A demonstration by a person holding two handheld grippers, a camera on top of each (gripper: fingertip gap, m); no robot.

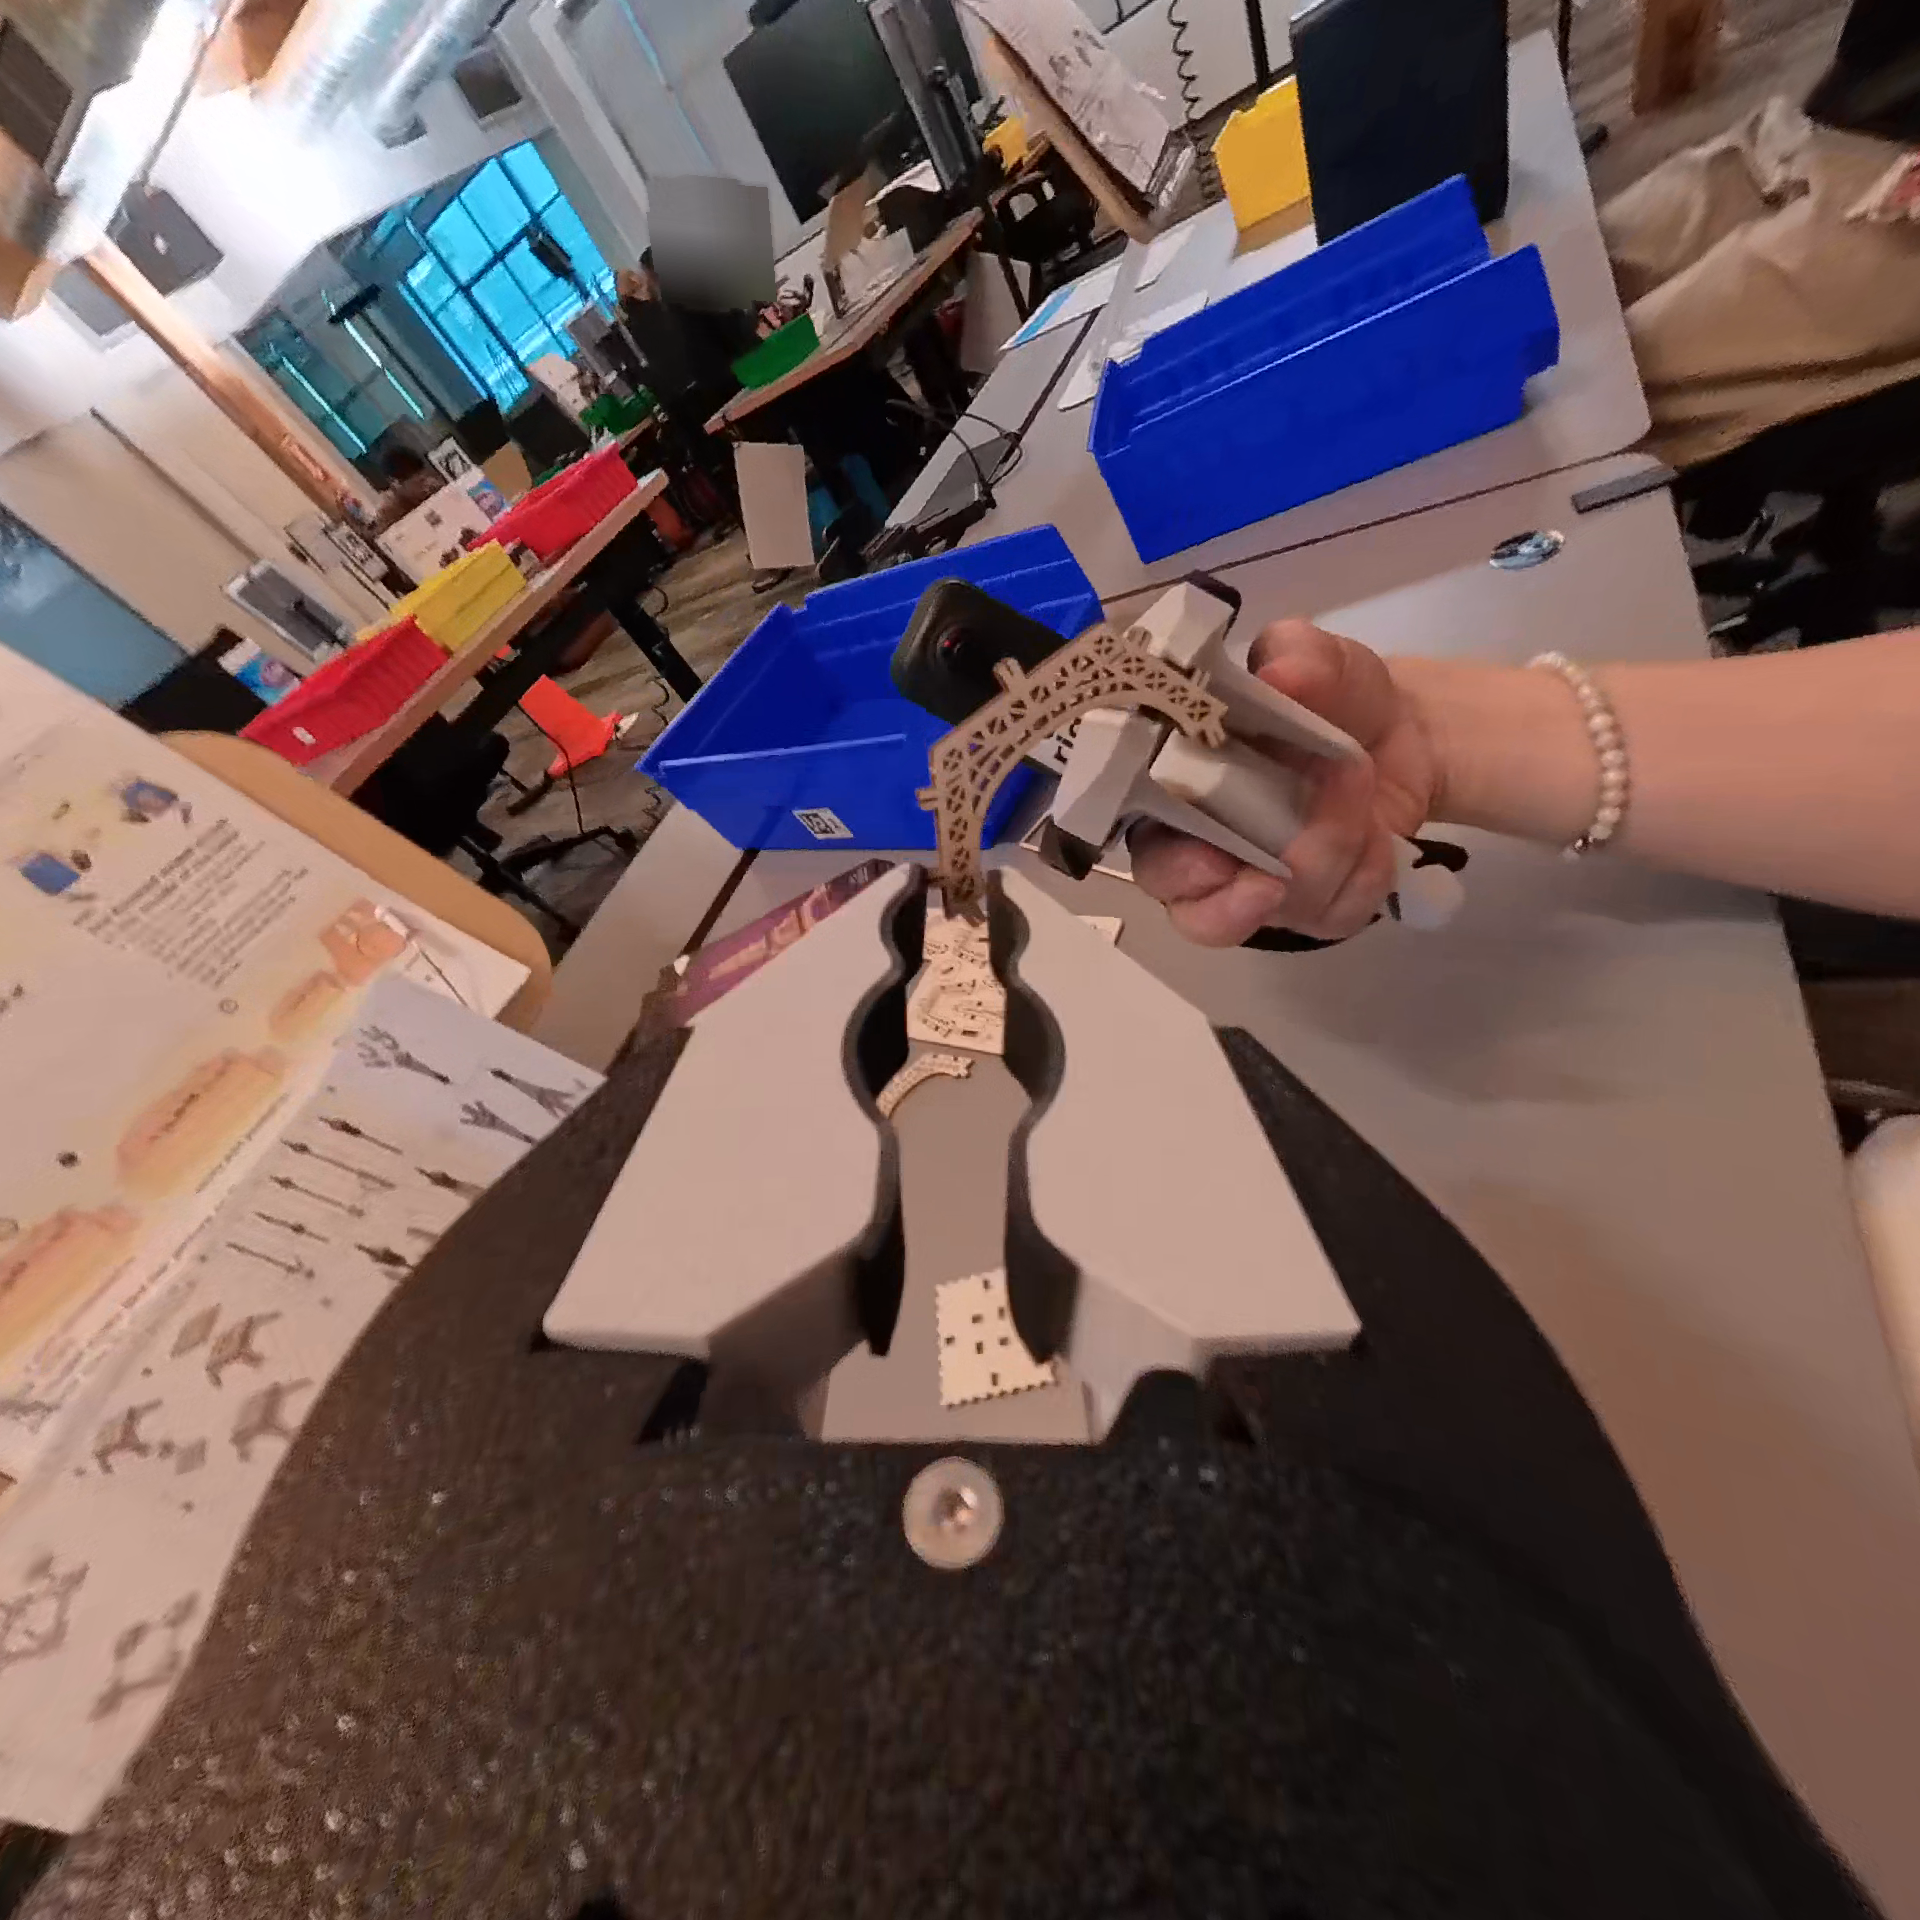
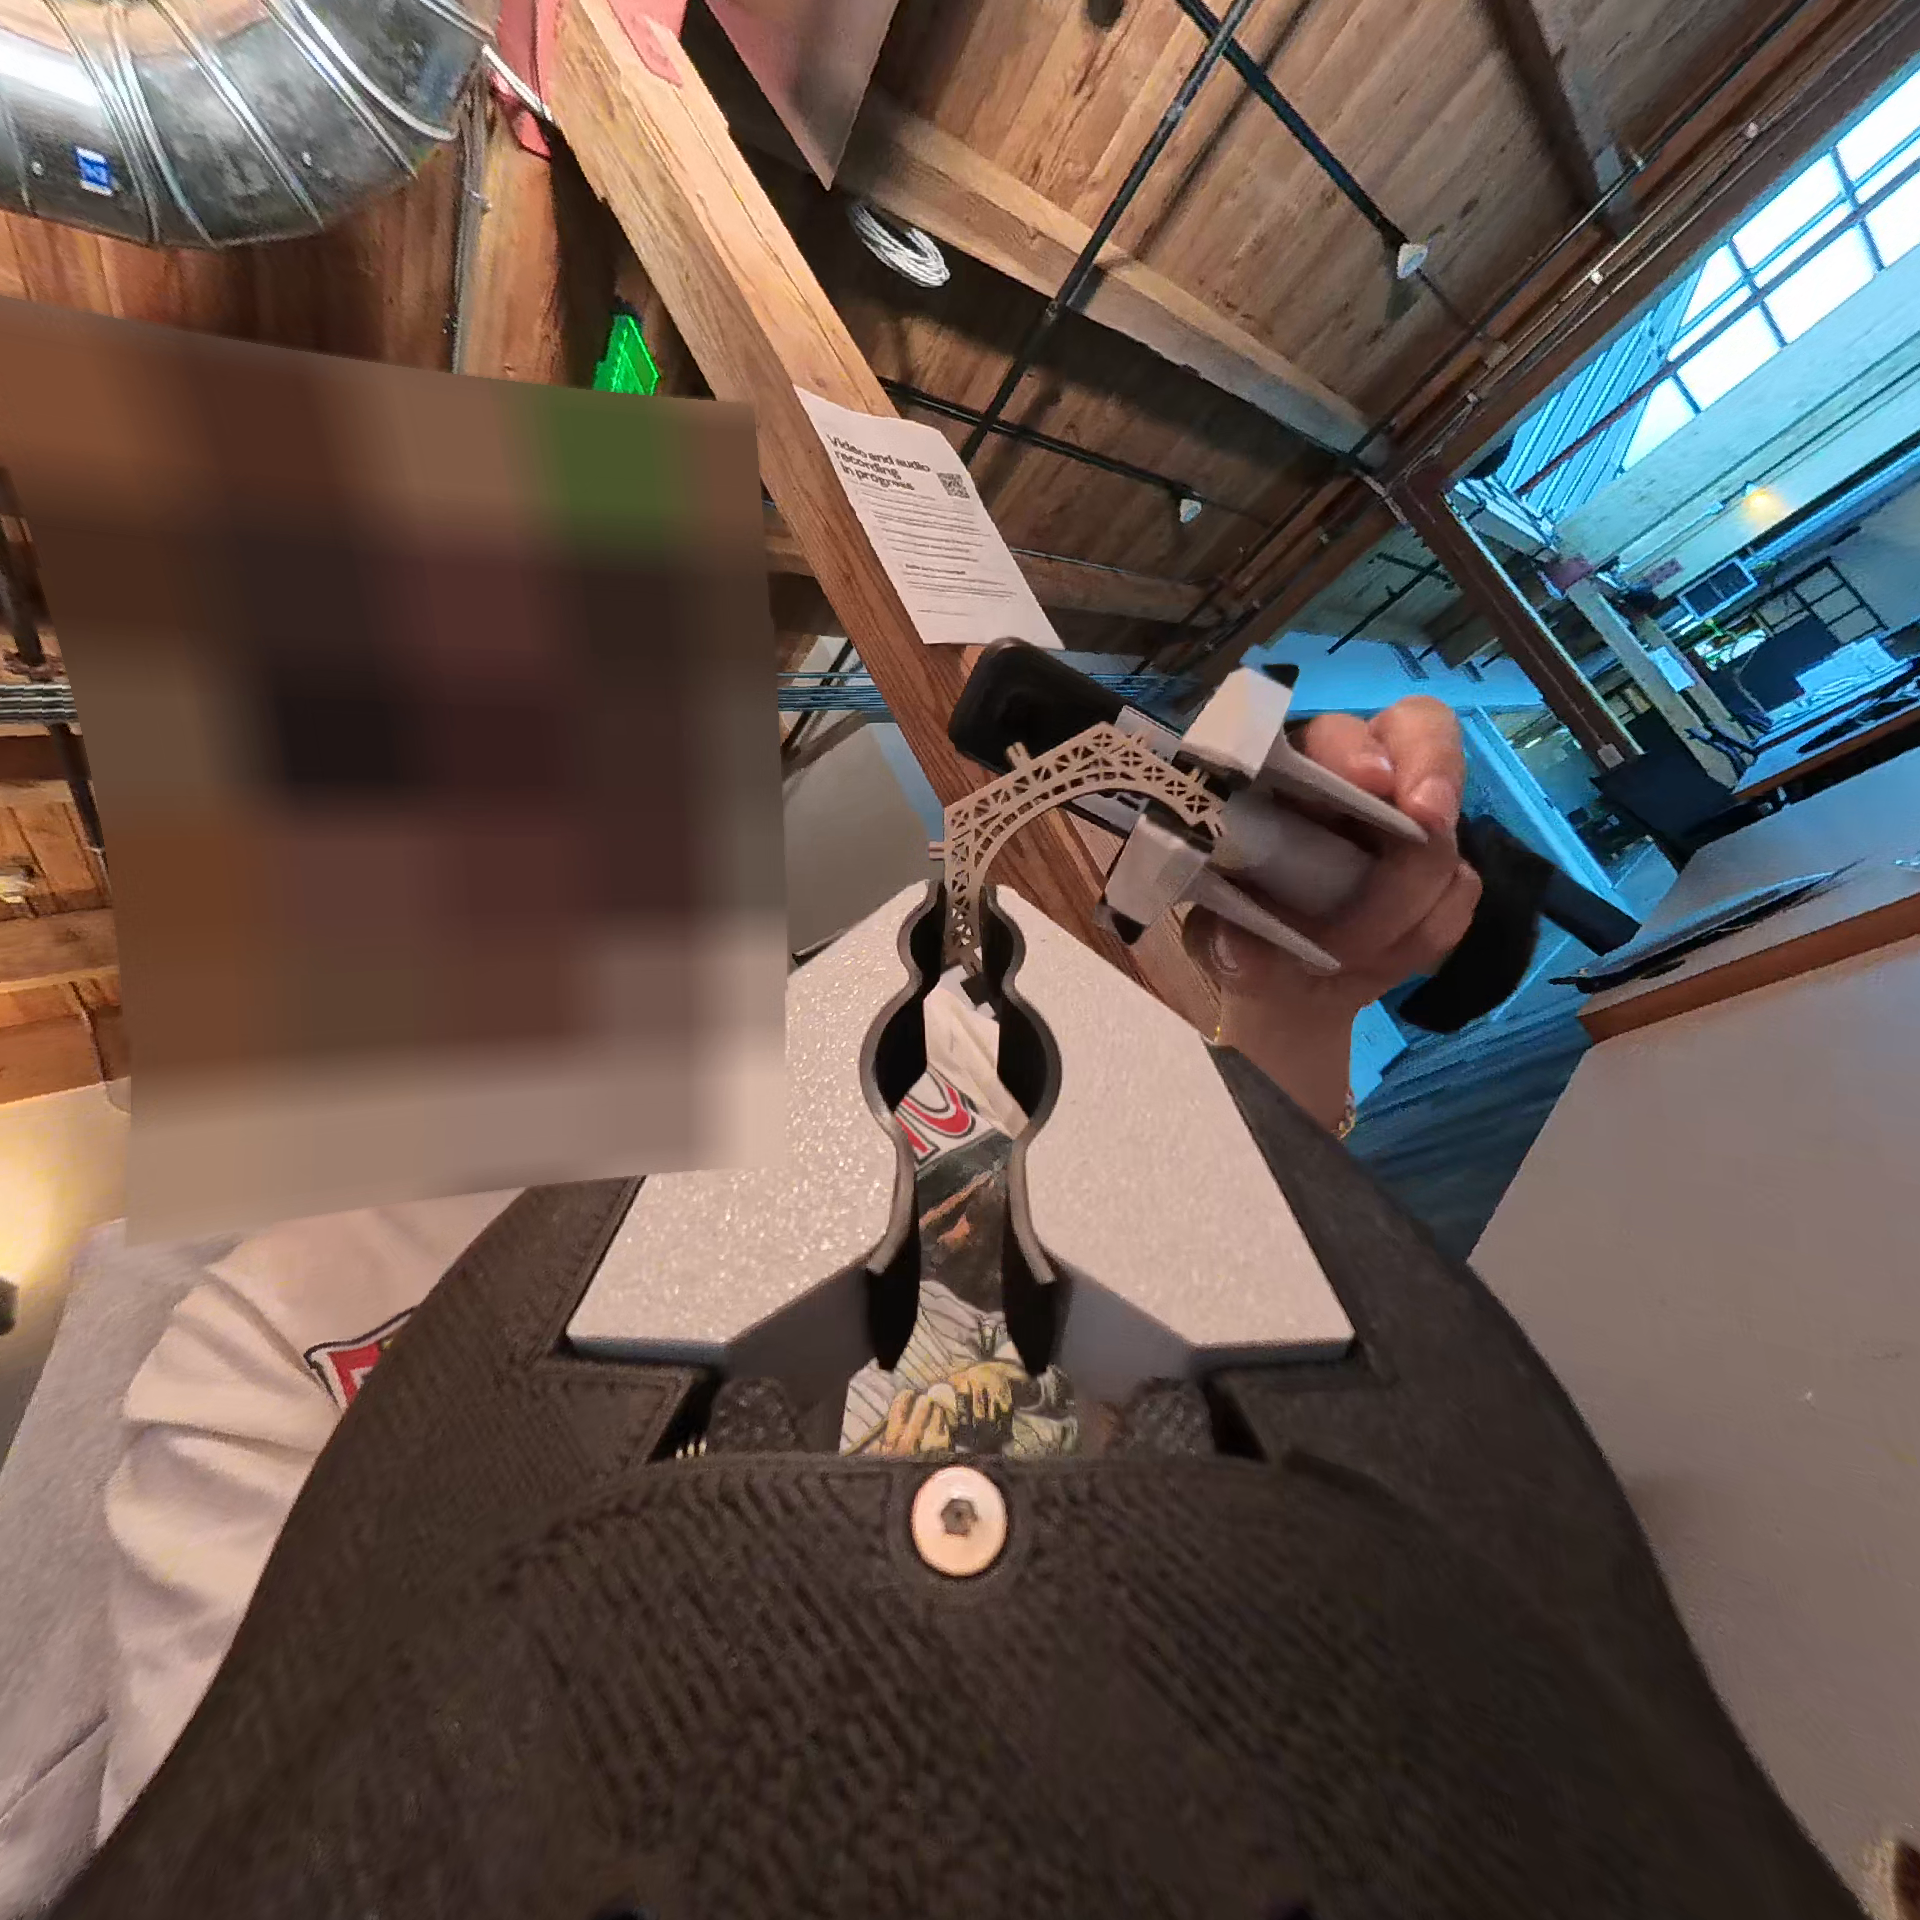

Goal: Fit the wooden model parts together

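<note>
Above grey table, both tools, left and right, clench one curved lattice-cut wooden arch.

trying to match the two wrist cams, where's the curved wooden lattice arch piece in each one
Left wrist view: the lattice arch sits just above centre, one end at the left gripper tips, the other in the far gripper.
Right wrist view: the arch sits just above centre, rising from the right gripper tips.
Shared landmark: the arch itself, spanning both grippers.

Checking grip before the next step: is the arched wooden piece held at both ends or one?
Both ends. One end sits pinched at the left gripper tips; the arched wooden piece runs into the right gripper, also pinching it.
</note>
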